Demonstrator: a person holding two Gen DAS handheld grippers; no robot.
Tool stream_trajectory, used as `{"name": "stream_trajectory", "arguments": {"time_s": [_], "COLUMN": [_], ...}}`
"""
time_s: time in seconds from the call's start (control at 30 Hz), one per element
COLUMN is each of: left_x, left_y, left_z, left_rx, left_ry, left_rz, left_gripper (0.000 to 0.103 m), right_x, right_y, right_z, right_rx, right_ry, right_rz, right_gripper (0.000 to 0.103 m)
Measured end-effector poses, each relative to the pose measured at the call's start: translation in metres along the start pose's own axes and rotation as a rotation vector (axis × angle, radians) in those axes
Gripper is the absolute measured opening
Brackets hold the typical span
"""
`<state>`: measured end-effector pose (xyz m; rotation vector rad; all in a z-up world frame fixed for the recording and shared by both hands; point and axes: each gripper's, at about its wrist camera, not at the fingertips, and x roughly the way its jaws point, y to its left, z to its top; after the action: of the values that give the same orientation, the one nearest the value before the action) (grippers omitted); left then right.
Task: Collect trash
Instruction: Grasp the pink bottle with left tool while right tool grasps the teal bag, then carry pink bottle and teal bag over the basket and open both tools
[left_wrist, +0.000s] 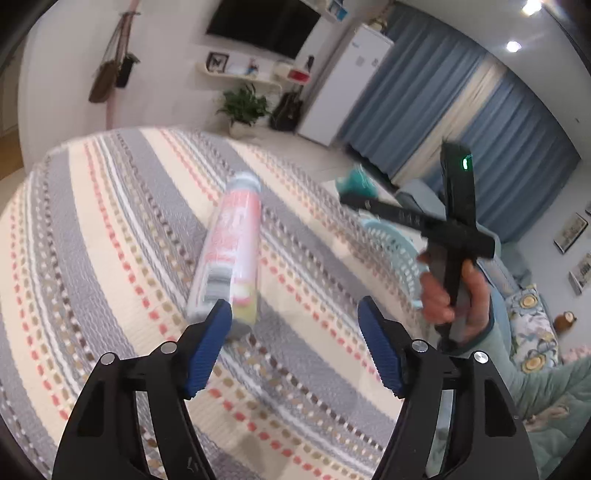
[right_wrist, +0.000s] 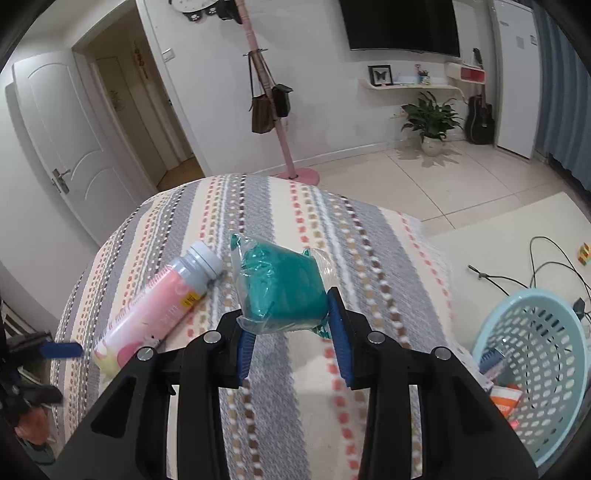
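between the blue pads of the right gripper (right_wrist: 291, 345), clamped: a teal packet (right_wrist: 286, 290) in clear crinkly wrap, lifted clear of the striped bedspread (right_wrist: 280, 417). looks light and soft, likely to slither in its film, so best pinched across the thick middle as now, not by the loose edge. down to the right beside the bed, a pale blue perforated basket (right_wrist: 539, 373) on the floor with some wrappers already inside, presumably the drop-off.

just ahead of the left gripper (left_wrist: 295, 345), jaws apart and closed on nothing: a pink bottle (left_wrist: 231, 251) with a grey cap, lying on its side on the bedspread, its base close against the left pad. probably stiff, smooth plastic, round and prone to roll on the soft cover; whether full or empty cannot be told. safest hold judged across the straight labelled body, square to its length, not at the cap.

nothing between bottle and jaws. further right, a hand (left_wrist: 452, 295) gripping the other tool's handle, possibly in the path toward the basket. beyond the bed: tiled floor, loose cables near the basket, a potted plant (right_wrist: 432, 118), a pink coat stand (right_wrist: 280, 129) with bags.
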<state>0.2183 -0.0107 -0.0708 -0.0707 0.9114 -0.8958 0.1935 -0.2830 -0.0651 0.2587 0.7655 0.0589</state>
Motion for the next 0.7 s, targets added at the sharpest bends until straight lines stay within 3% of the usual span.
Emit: {"name": "stream_trajectory", "arguments": {"time_s": [0.2,0.37,0.47,0.57,0.7], "left_x": [0.035,0.080,0.103,0.117,0.116], "left_y": [0.009,0.014,0.011,0.012,0.005], "left_z": [0.036,0.051,0.053,0.047,0.044], "left_rx": [-0.046,-0.017,-0.005,0.001,-0.001], "left_ry": [0.008,0.124,0.180,0.219,0.200], "left_rz": [0.161,0.352,0.404,0.456,0.442], "left_gripper": [0.076,0.074,0.066,0.050,0.047], "right_x": [-0.009,-0.028,-0.038,-0.047,-0.065], "right_y": [-0.013,-0.024,-0.032,-0.042,-0.056], "right_z": [-0.007,-0.012,-0.016,-0.018,-0.023], "right_rx": [0.035,0.032,0.043,0.055,0.069], "right_ry": [-0.013,-0.036,-0.045,-0.055,-0.085], "right_rz": [0.001,-0.020,-0.023,-0.027,-0.034], "right_gripper": [0.034,0.034,0.034,0.034,0.034]}}
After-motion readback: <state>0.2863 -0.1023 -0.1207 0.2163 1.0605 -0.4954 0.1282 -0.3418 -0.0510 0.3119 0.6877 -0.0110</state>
